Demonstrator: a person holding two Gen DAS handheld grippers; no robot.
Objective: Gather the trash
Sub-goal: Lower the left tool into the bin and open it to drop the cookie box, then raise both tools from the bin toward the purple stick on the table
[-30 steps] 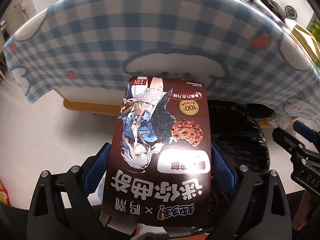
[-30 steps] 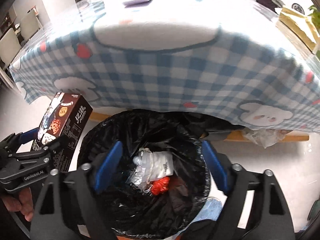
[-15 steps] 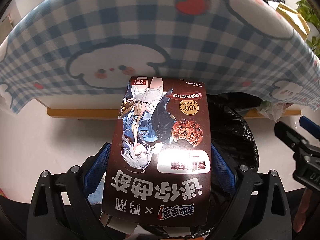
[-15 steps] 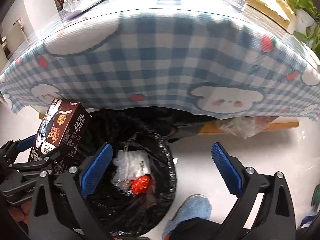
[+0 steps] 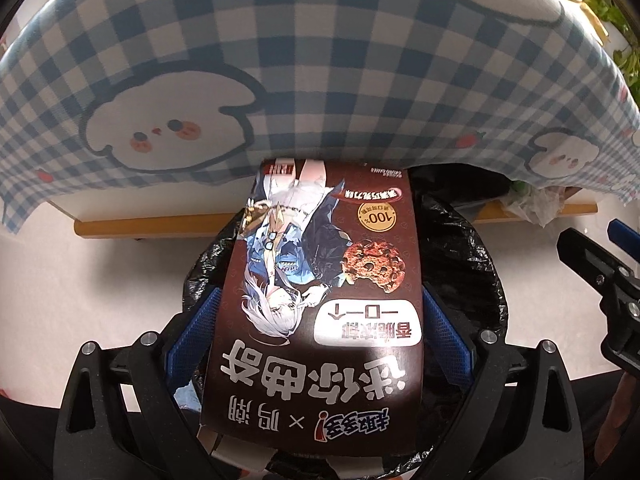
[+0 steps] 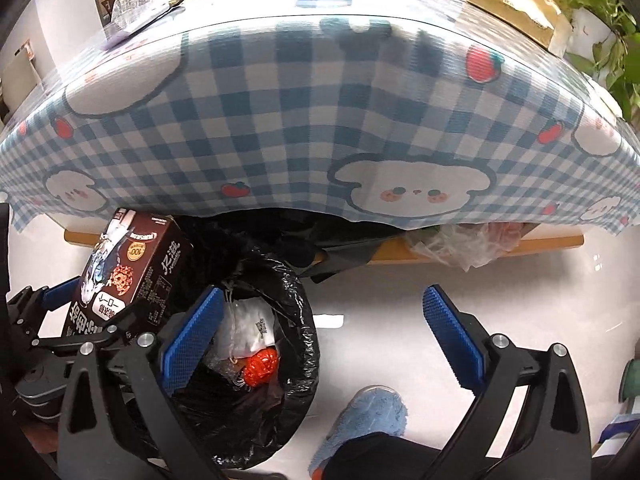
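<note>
- Two hand-held grippers: our left hand-held gripper [image 5: 320,336] clamps the brown cookie box [image 5: 320,300] at frame centre, above the black-lined bin [image 5: 472,248].
- Our right hand-held gripper [image 6: 320,332] has just opened wide, empty; bin [image 6: 296,312] lower left, bench cloth [image 6: 280,120] above.

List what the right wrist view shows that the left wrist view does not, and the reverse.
Only the right wrist view: the trash inside the bin, a white packet and a red wad, plus a blue slipper.
Only the left wrist view: the cookie box's full front.
Both: the box, the black-lined bin and the checked tablecloth.
</note>
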